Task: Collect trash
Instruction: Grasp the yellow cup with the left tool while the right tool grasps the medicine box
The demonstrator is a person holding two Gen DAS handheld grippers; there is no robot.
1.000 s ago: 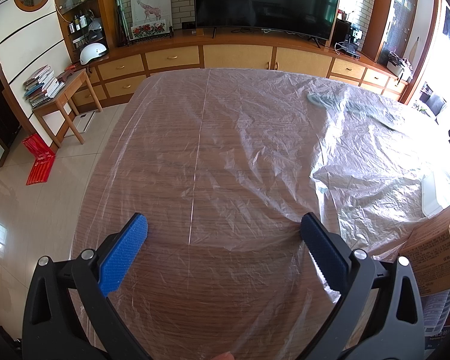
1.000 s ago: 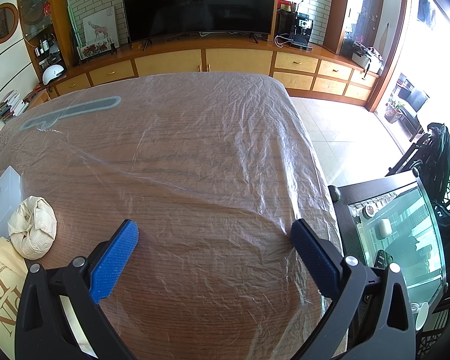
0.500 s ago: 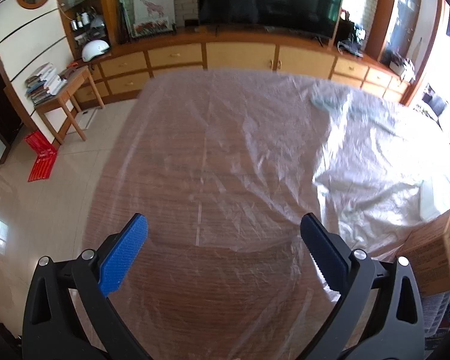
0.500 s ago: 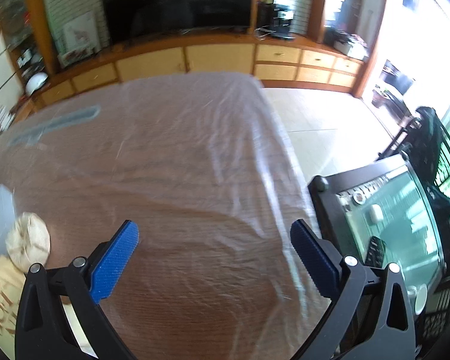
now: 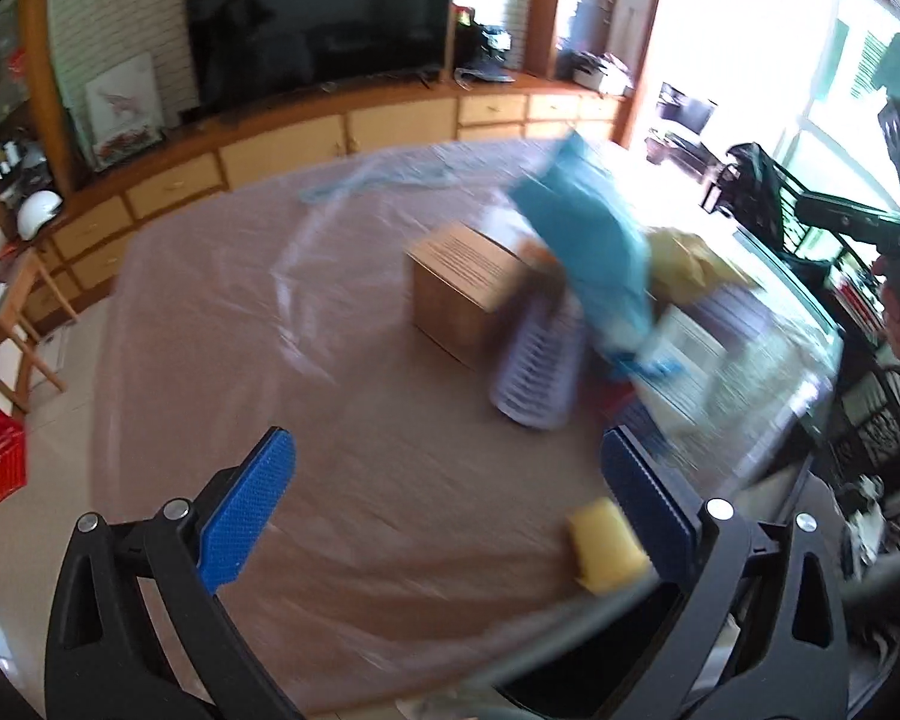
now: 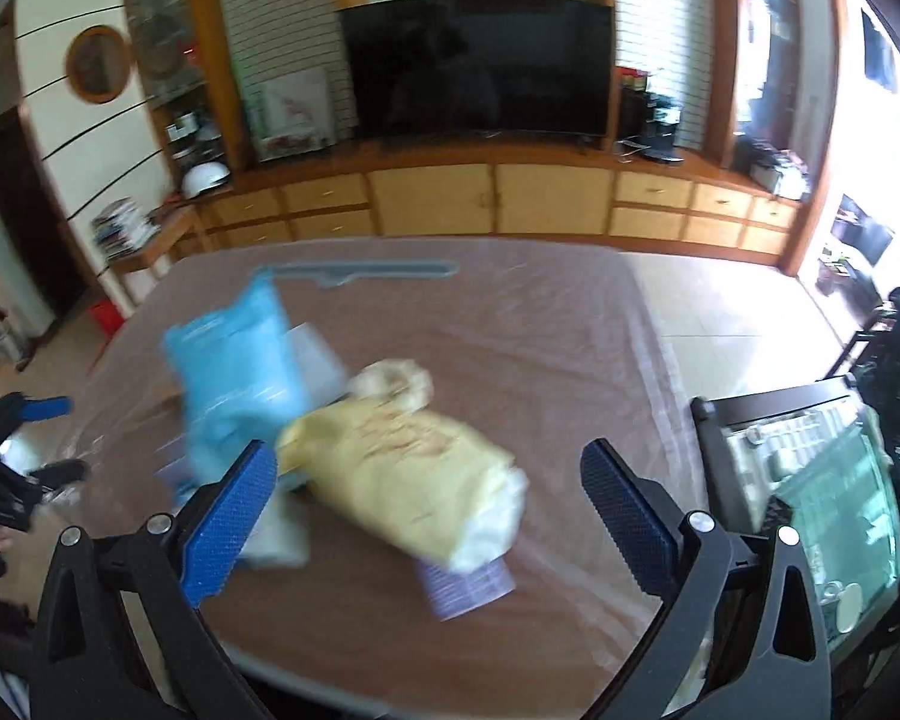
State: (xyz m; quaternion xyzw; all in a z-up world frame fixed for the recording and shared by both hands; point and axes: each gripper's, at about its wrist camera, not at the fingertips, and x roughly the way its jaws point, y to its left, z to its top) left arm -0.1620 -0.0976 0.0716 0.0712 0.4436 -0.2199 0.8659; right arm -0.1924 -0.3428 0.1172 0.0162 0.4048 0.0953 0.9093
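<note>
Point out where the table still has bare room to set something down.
Bare table runs left of the cardboard box, back to the far edge. It is crowded around the blue bag, yellow bag and striped packet. Both tools are open and empty.

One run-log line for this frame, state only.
left gripper open, empty | right gripper open, empty | trash pile on table: blue bag, yellow bag, cardboard box | frames blurred
</note>
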